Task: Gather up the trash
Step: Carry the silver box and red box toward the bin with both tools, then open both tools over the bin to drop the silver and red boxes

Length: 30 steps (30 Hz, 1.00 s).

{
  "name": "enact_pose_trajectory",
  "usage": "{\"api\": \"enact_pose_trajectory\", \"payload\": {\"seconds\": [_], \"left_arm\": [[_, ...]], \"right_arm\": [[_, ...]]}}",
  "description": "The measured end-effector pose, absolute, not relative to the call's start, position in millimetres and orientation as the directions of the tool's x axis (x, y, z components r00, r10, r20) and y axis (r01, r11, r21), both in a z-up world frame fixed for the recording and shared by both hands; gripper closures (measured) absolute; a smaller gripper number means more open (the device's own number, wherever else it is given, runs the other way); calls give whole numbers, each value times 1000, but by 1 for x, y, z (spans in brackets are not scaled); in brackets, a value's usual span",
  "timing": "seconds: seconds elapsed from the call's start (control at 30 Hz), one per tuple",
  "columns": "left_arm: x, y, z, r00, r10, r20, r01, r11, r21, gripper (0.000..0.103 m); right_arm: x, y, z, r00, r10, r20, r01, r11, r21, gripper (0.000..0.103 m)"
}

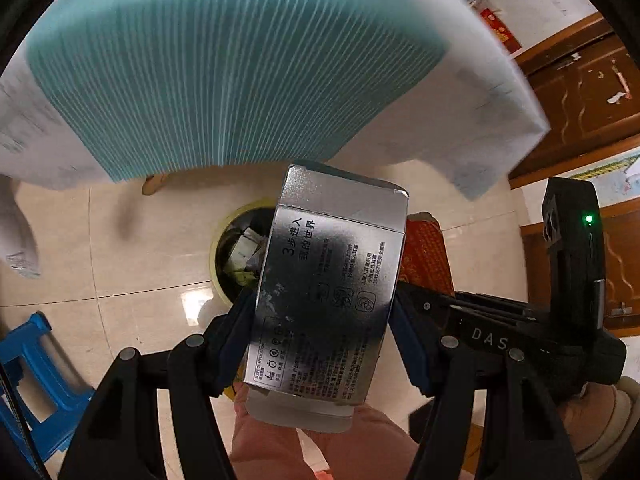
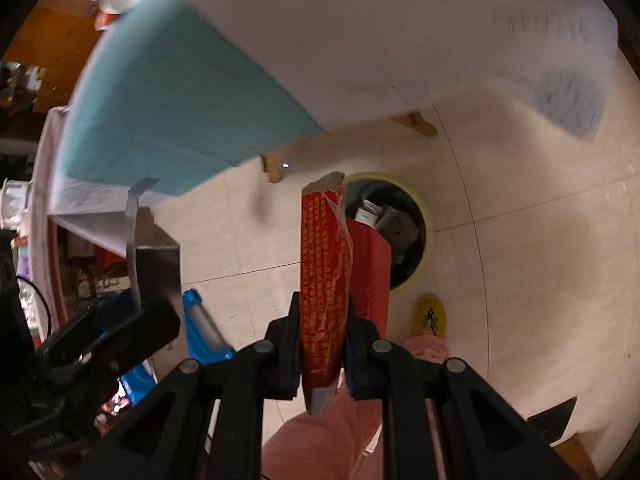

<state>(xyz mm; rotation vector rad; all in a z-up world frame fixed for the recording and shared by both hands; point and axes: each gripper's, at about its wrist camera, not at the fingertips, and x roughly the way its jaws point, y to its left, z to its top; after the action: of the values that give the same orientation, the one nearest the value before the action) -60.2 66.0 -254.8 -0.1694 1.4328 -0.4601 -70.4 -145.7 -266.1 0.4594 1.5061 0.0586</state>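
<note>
My left gripper (image 1: 322, 334) is shut on a silver printed carton (image 1: 328, 288), its blue pads pressing both sides. The carton hangs over a yellow-rimmed trash bin (image 1: 236, 256) on the floor, which holds several scraps. My right gripper (image 2: 322, 338) is shut on a flattened red packet (image 2: 324, 280) with gold print, held upright above the same bin (image 2: 404, 224). In the right wrist view the silver carton (image 2: 154, 264) and left gripper (image 2: 120, 332) appear at the left. The red packet (image 1: 426, 256) shows right of the carton in the left wrist view.
A table draped in a teal-and-white cloth (image 1: 240, 60) overhangs the bin, its wooden legs (image 2: 274, 166) close behind. A blue plastic stool (image 1: 40, 380) stands at the left. A yellow slipper (image 2: 430, 316) lies by the bin. Pink-clad legs (image 2: 332, 440) are below. Wooden doors (image 1: 580, 92) at right.
</note>
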Motion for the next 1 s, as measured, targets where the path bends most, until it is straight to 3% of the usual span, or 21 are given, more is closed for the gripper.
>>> {"api": "enact_pose_trajectory", "payload": {"seconds": [0.27,0.47,0.53,0.6,0.67,1.0], "left_arm": [[-50,51,-353,81,-354,-932,178,925,-336,38],[-38,42,-400,86,-322,-943,156,939,-307,37],[-29,43,-414,82,-320,-944,124,943,-309,27],[-27,47,-423,82,-314,-946,97,947,-306,1],[-26,53,-428,98,-314,-944,70,949,-309,1],[-29,73,-418,93,-300,-950,-5,954,-301,1]], "right_arm": [[-64,-151,-375,50,342,-938,277,898,342,86],[-51,-156,-437,45,375,-926,280,885,372,79],[-44,-158,-453,44,386,-922,282,880,382,76],[-38,-159,-463,44,389,-920,292,876,384,69],[-31,-161,-472,29,394,-919,311,870,383,61],[-24,-145,-469,18,356,-934,253,902,349,54]]}}
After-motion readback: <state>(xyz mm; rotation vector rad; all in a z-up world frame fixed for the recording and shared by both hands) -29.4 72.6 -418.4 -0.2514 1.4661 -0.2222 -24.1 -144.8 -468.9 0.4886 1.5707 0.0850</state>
